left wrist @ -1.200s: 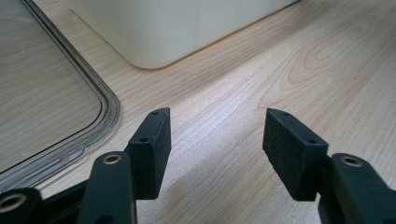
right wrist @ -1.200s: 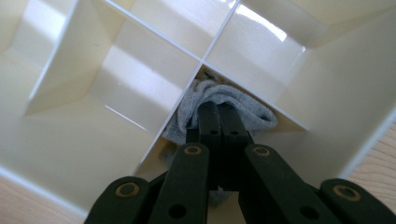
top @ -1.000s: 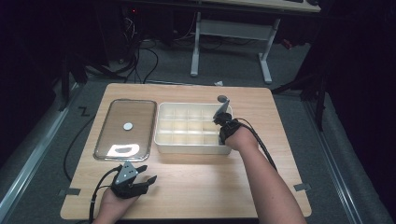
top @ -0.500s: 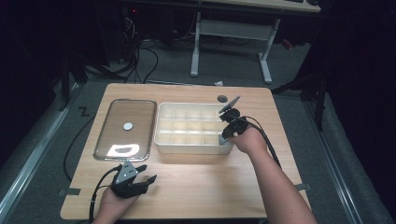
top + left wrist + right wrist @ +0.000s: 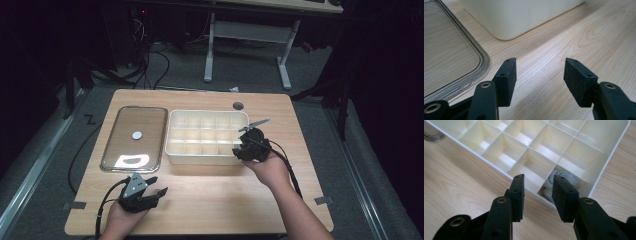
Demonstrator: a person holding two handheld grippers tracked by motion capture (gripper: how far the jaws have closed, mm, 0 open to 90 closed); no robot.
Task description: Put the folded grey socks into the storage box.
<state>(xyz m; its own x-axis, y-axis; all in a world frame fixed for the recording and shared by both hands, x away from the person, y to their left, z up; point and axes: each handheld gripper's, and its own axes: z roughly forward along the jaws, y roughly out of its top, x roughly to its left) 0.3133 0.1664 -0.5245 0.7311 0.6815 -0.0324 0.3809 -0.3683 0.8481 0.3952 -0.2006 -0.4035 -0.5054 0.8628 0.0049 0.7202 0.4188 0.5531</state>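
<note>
Right tongs [image 5: 537,196] have just been opening and now stand spread, nothing between the pads. Just beyond their tips sits the sock [image 5: 564,181], a soft grey bundle tucked into the corner cell of the box [image 5: 610,158], the cell nearest these tongs. From the high view the right tongs [image 5: 244,145] hang over the box's near right corner, clear of the rim.

Down at the tabletop's [image 5: 215,200] near edge, the left tongs [image 5: 152,192] rest low, spread as well and empty. In the left gripper view the left tongs [image 5: 537,75] look across bare wood; the lid [image 5: 449,50] lies flat just ahead to one side, the box wall [image 5: 524,15] a little farther on.

That sock looks light and limp, by my reading: it will squash under any pinch, slump to the shape of its cell, and cannot crack or slip away. The trouble is the cell itself, with thin dividers close on all sides. If it needs taking again, the crown of the bundle is the place, pads coming straight down and biting a thick fold so no loose end drags on a divider. The box seems light too and may shift if nudged.
</note>
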